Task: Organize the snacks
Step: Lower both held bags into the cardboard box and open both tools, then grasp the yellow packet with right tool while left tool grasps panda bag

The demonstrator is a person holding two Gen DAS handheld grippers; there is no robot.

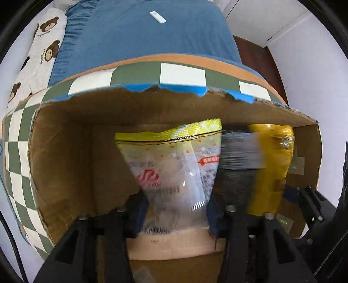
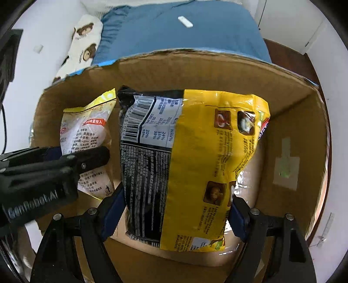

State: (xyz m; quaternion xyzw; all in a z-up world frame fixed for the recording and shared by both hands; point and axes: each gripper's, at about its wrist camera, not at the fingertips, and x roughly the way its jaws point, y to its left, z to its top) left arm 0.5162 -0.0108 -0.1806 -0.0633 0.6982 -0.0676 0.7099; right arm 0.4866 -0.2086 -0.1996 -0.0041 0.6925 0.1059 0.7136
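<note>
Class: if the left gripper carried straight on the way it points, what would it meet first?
The left gripper already holds the clear snack bag; beyond it, probably the cardboard box inner wall, though depth is unclear.

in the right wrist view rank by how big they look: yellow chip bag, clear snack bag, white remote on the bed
1. yellow chip bag, though nearest the camera
2. clear snack bag, partly hidden by the left gripper
3. white remote, far off

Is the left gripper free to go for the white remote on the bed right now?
Probably not yet. The left gripper is shut on a clear snack bag inside the cardboard box, and the white remote lies beyond the box's far wall on the blue bed.
</note>
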